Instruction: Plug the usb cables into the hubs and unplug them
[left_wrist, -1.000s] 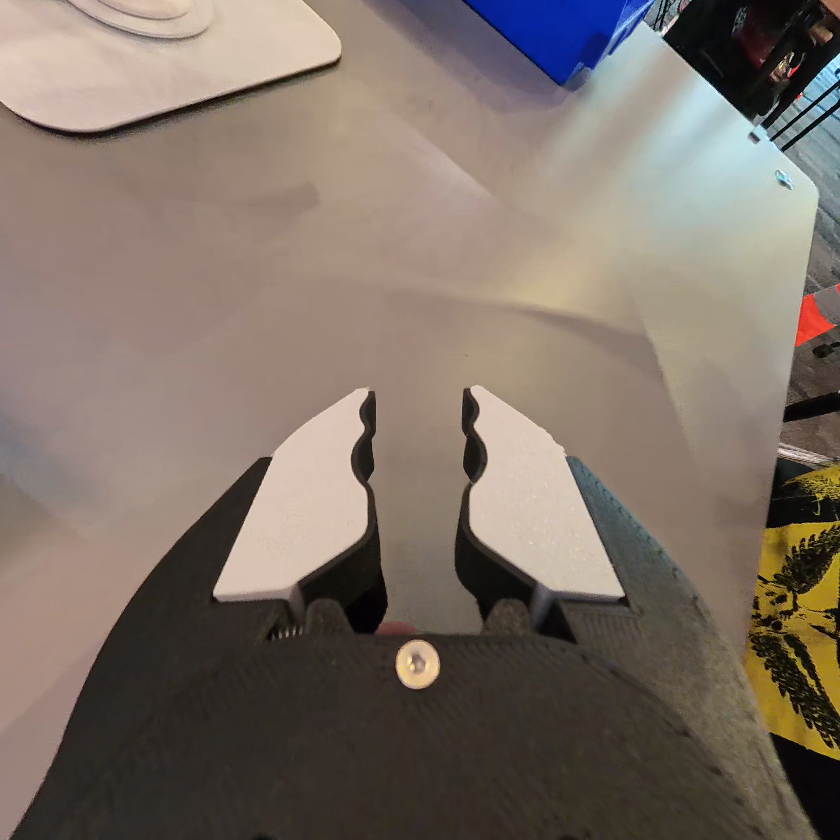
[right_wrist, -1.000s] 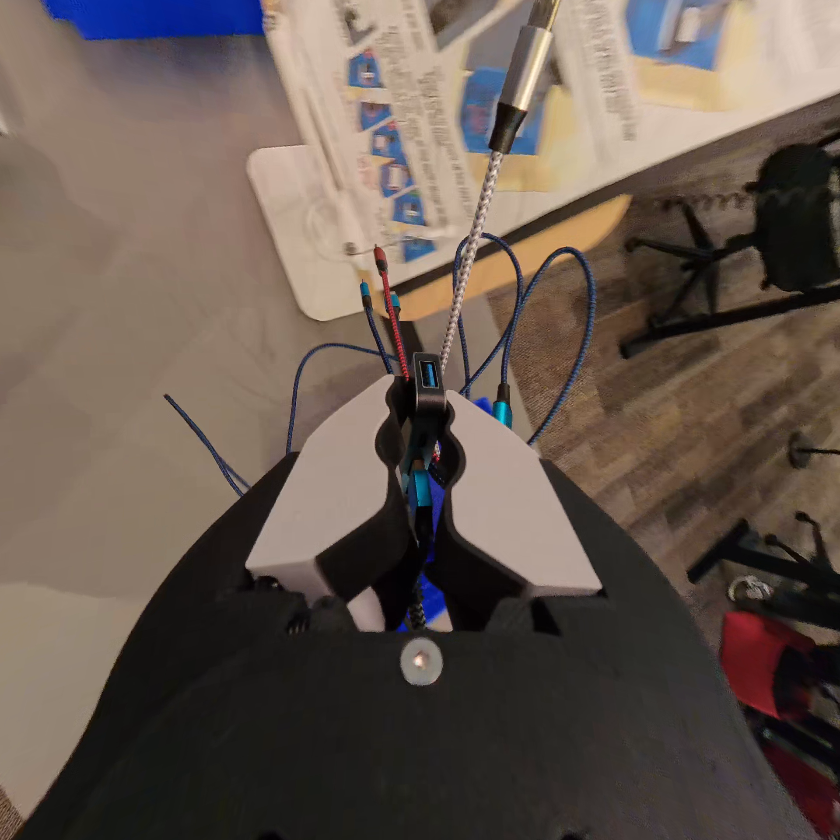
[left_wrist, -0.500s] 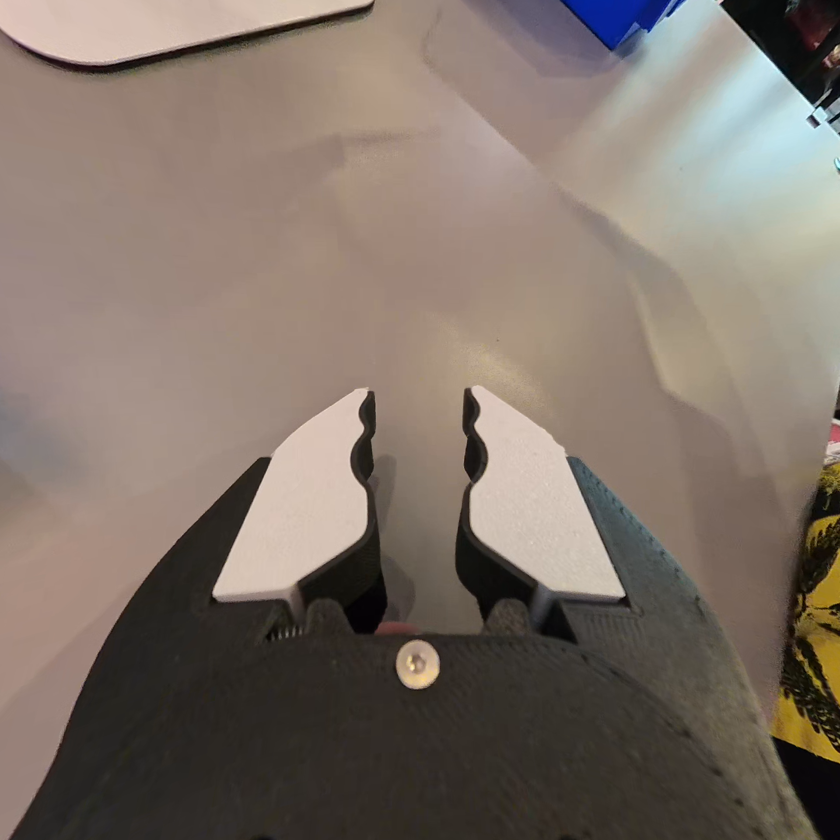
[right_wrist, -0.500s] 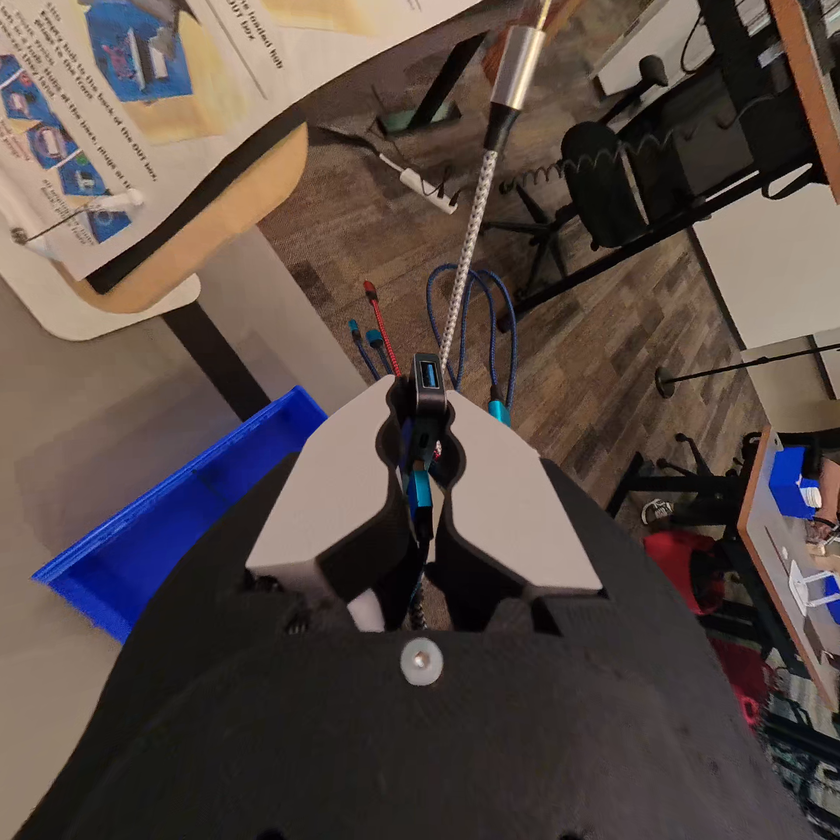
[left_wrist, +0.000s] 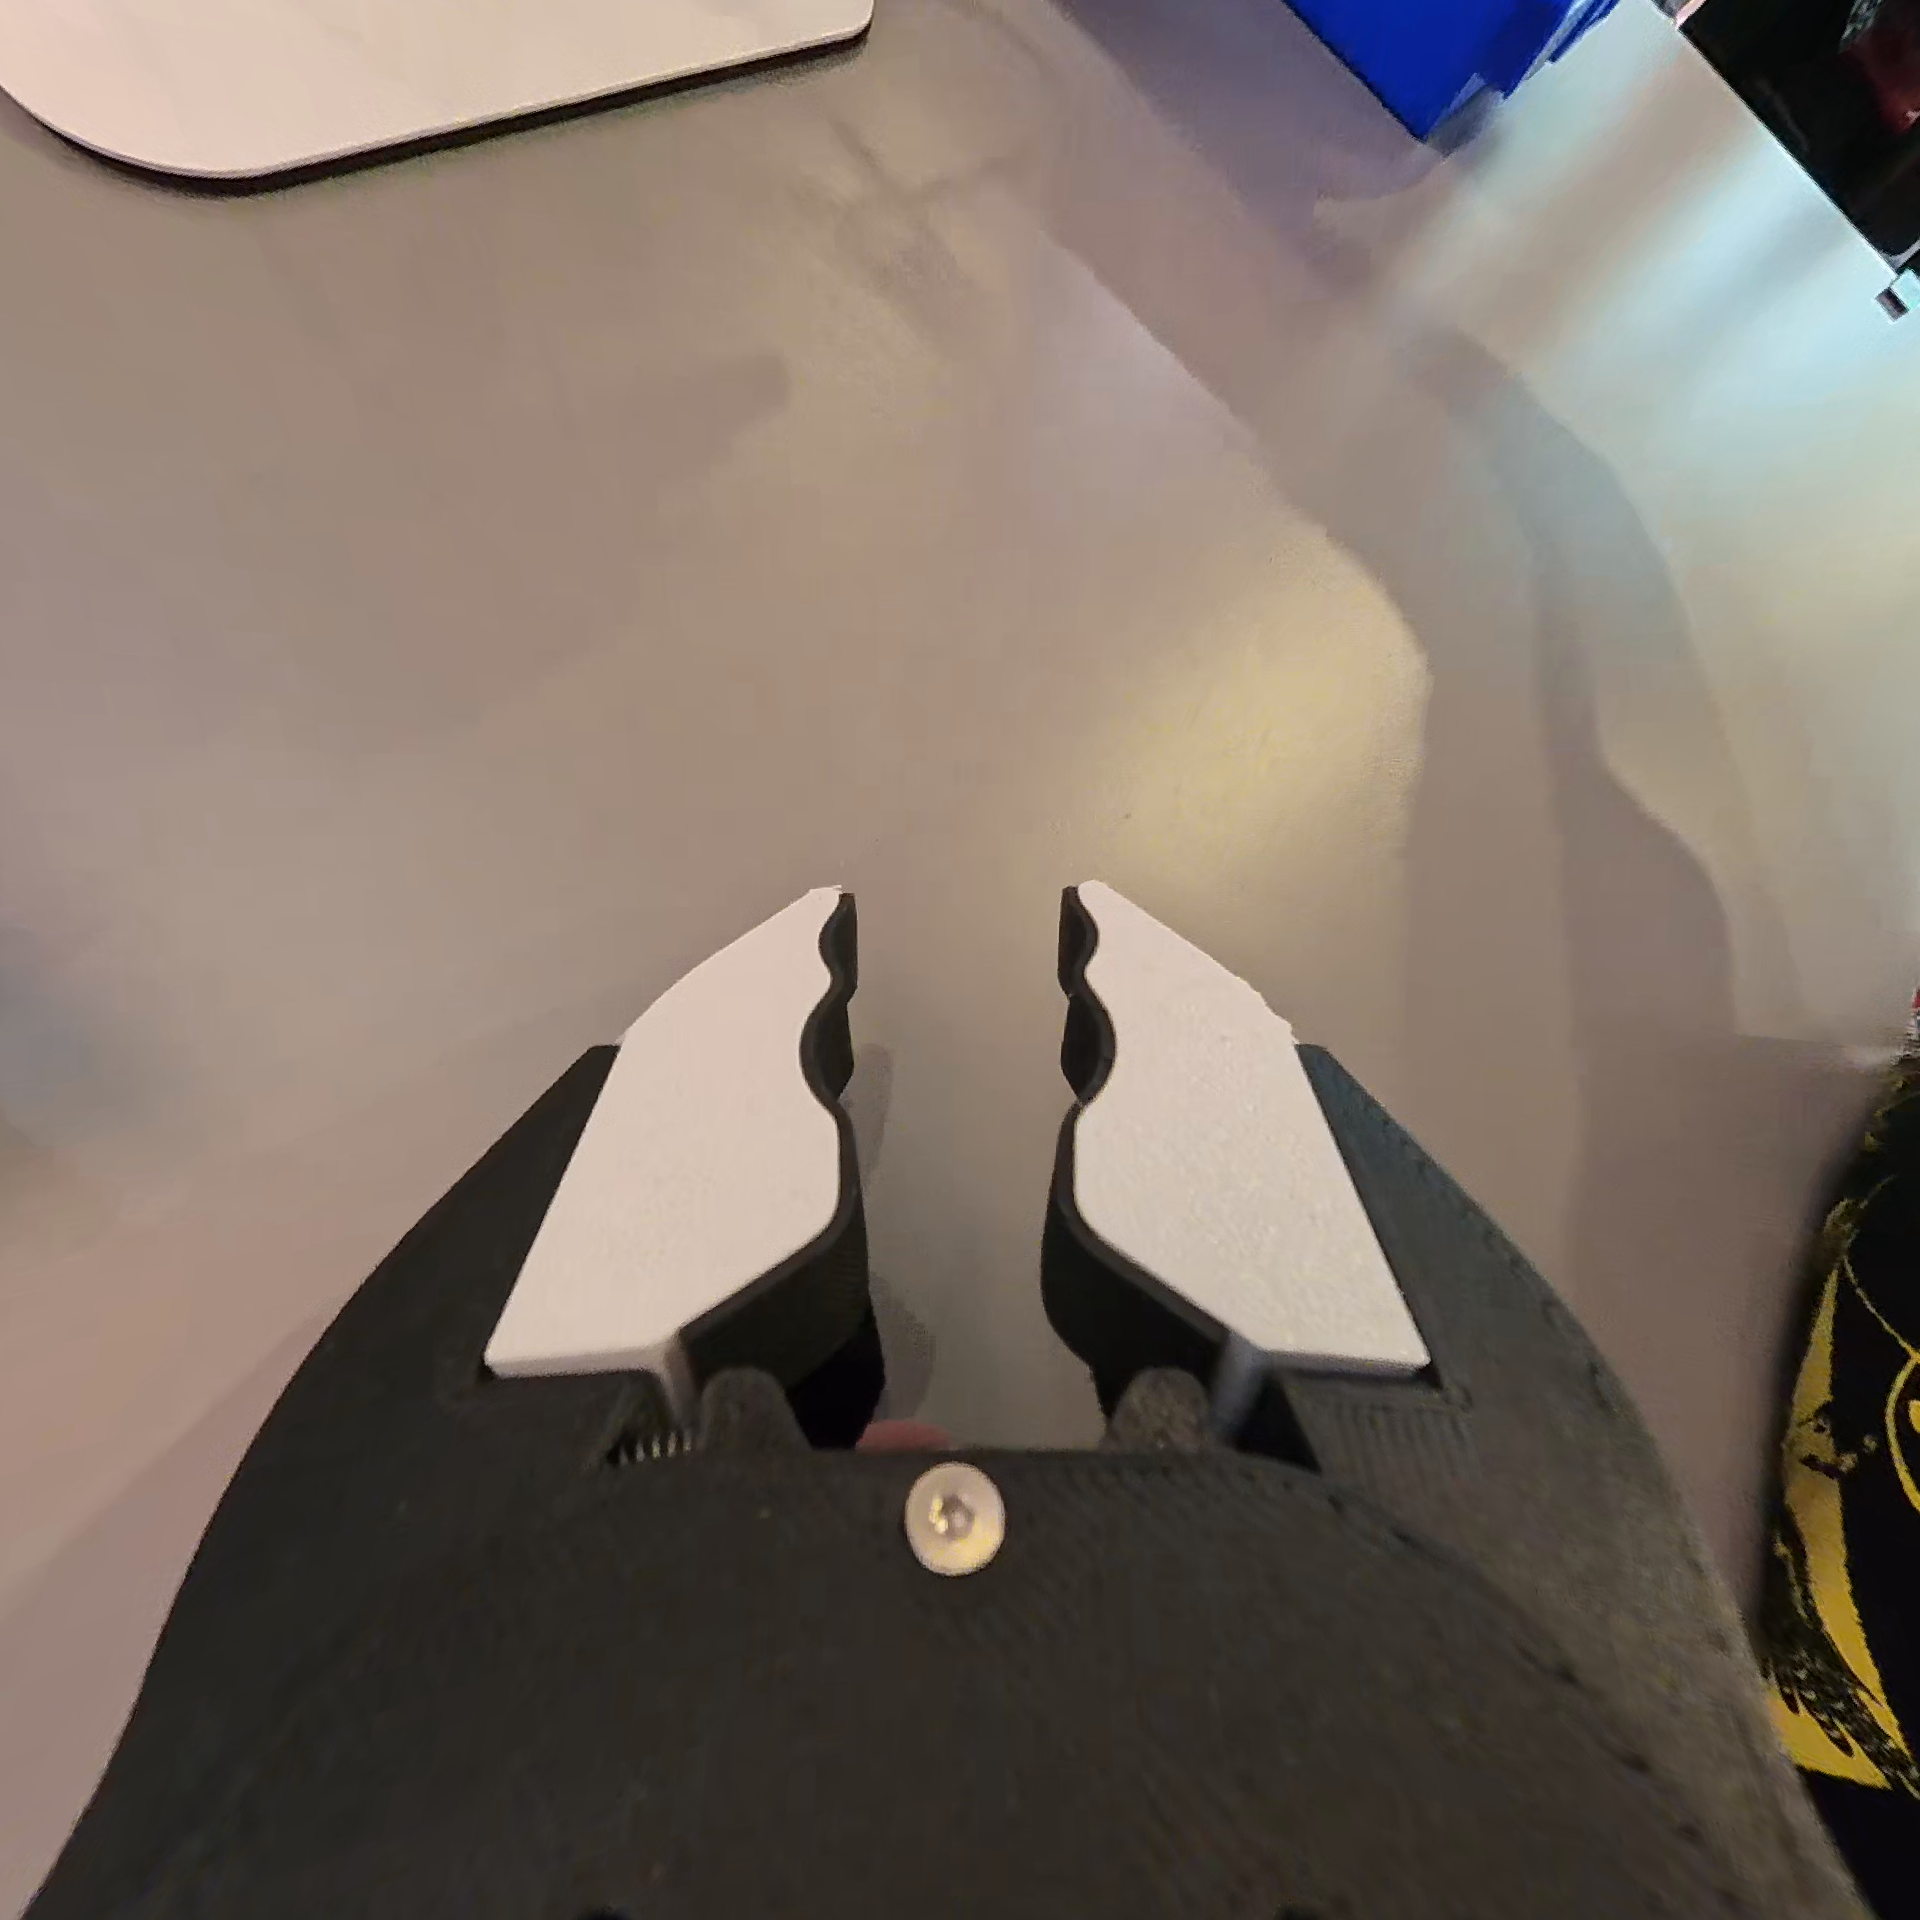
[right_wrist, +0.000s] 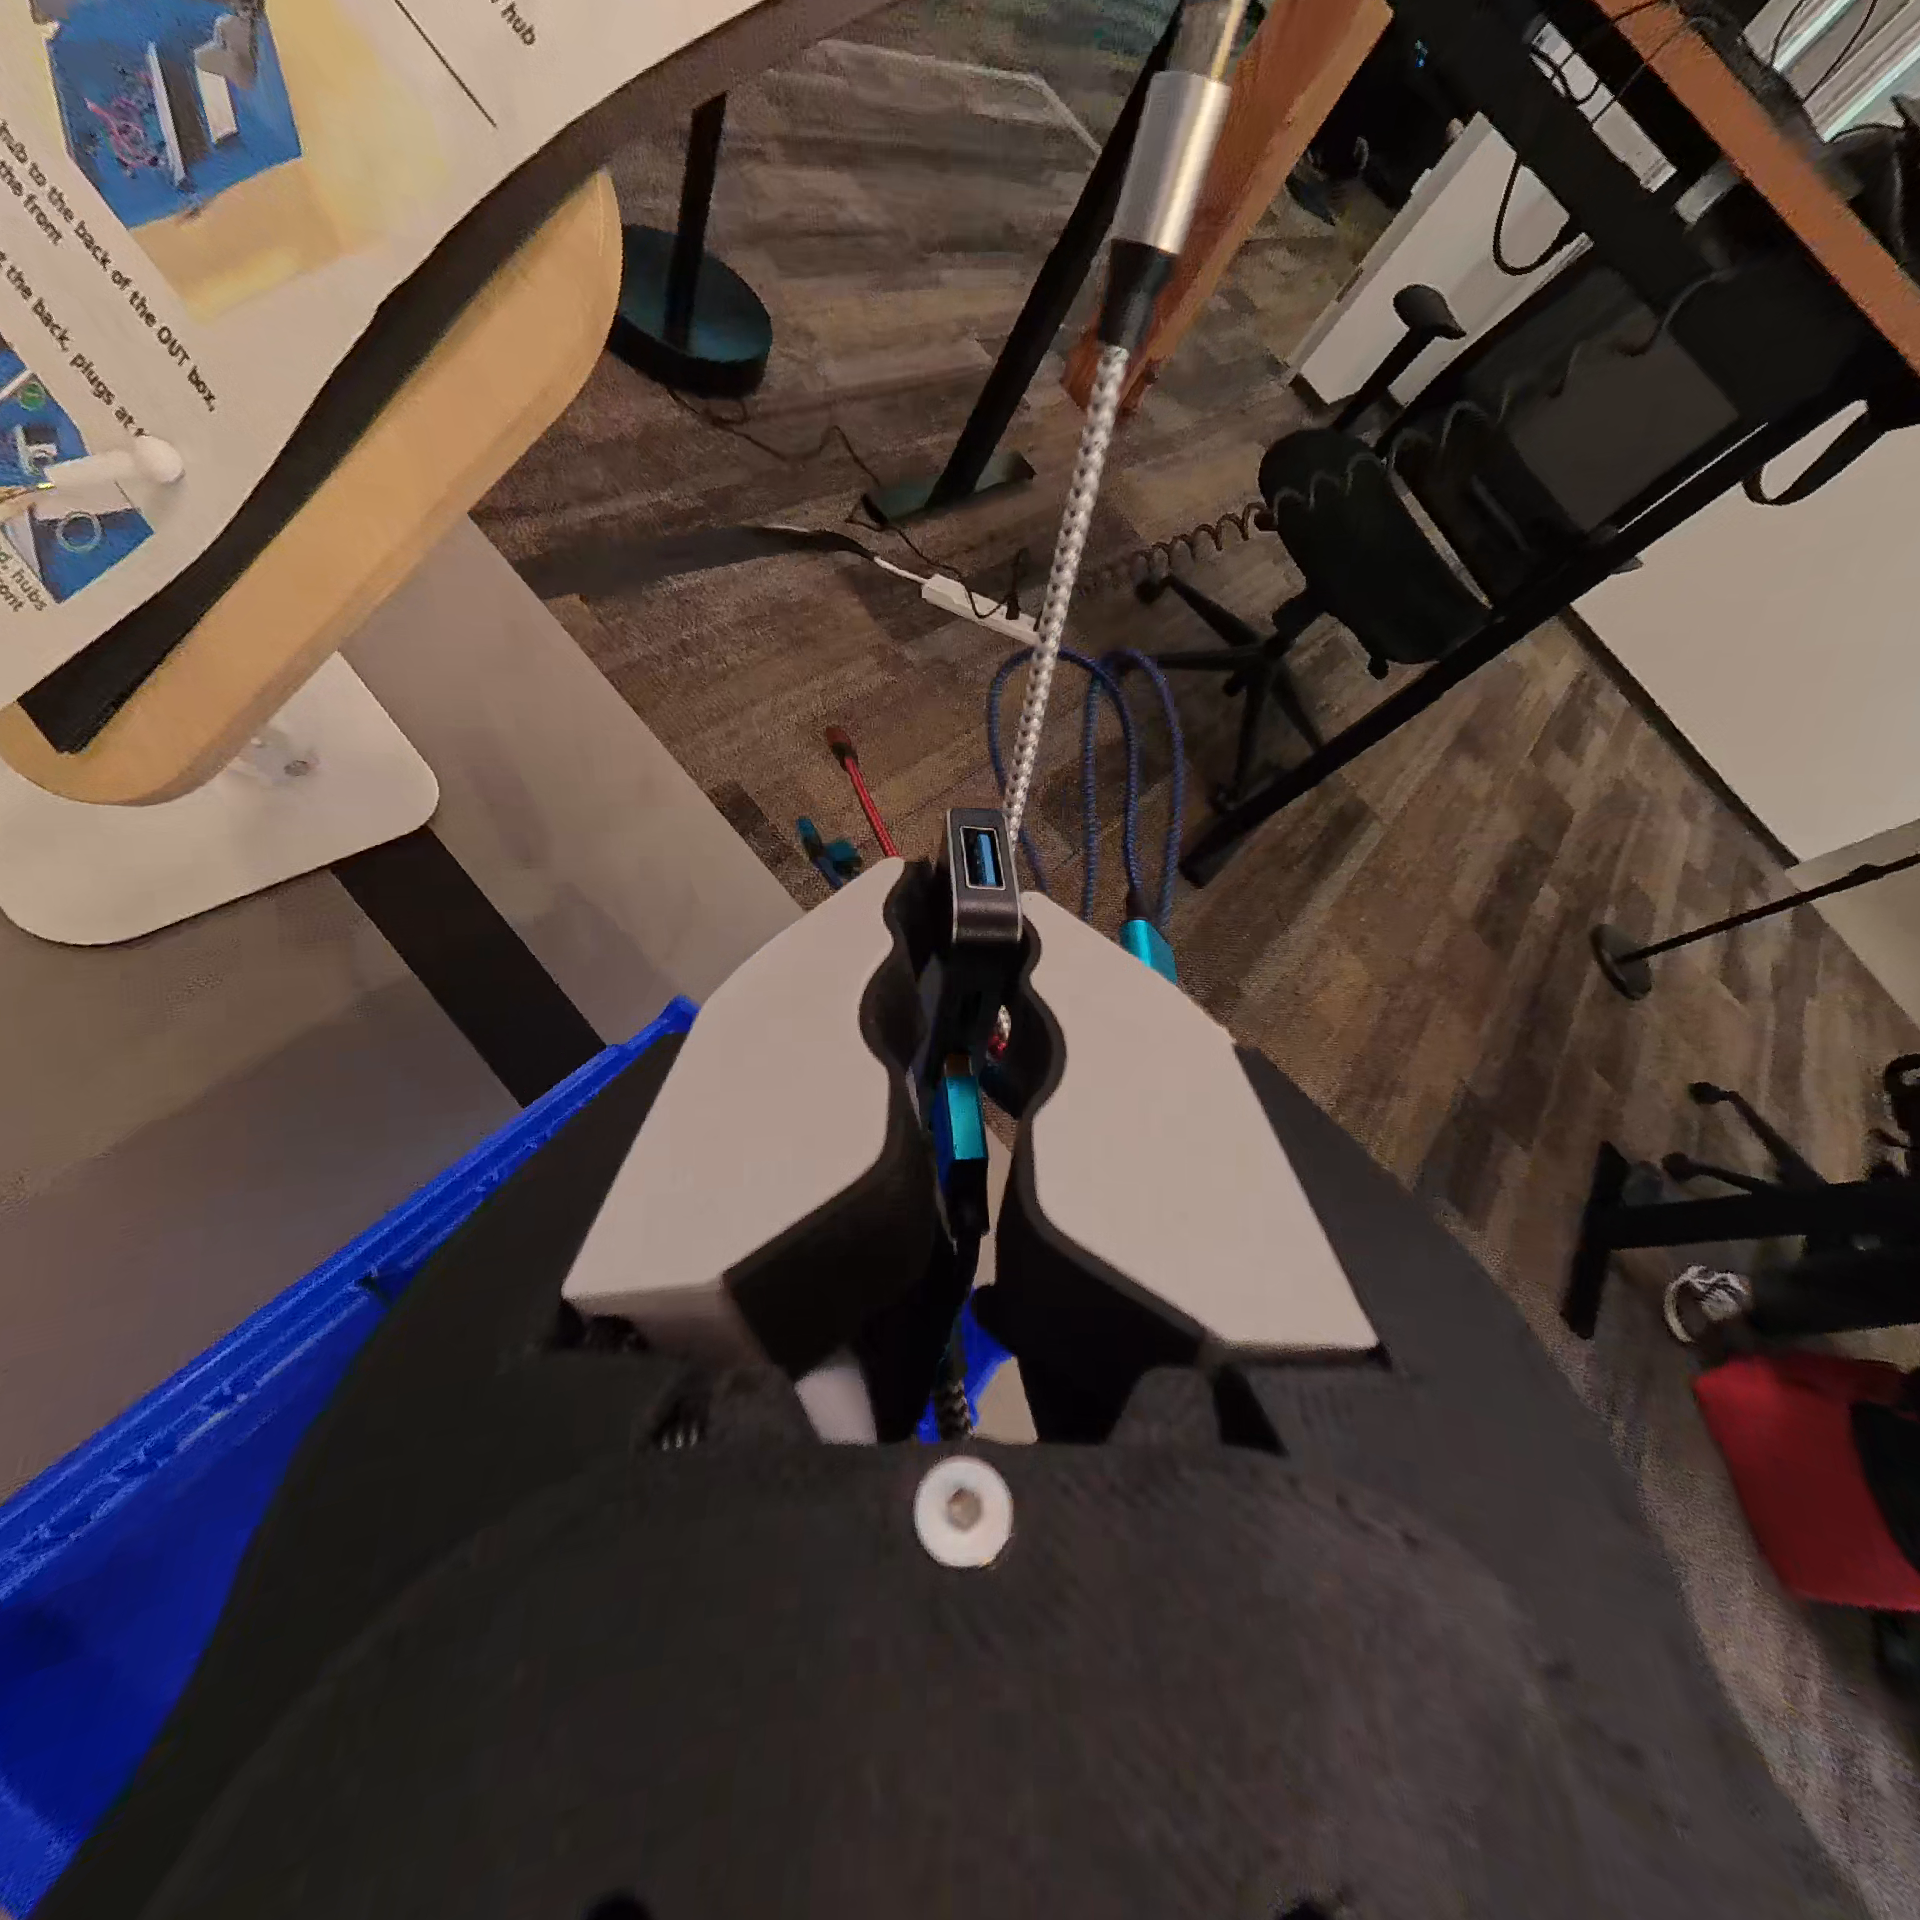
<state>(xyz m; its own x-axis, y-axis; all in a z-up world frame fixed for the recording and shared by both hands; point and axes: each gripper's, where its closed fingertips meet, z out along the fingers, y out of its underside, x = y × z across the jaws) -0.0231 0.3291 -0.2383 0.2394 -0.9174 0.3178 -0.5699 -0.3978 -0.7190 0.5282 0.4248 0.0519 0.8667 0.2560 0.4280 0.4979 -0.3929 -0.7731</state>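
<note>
The right gripper (right_wrist: 961, 899) is clamping a dark usb hub (right_wrist: 982, 883) (braided cables (right_wrist: 1081, 488) trailing off it) up beyond the blue bin (right_wrist: 260, 1382); the left gripper (left_wrist: 958, 920) is hovering spread and bare above the grey table (left_wrist: 727, 520).

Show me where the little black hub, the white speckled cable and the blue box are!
Black hub (right_wrist: 982, 868): right wrist view, its end face with the blue port.
White speckled cable (right_wrist: 1070, 540): right wrist view, mid braid.
Blue box (right_wrist: 312, 1340): right wrist view, its rim.
</note>
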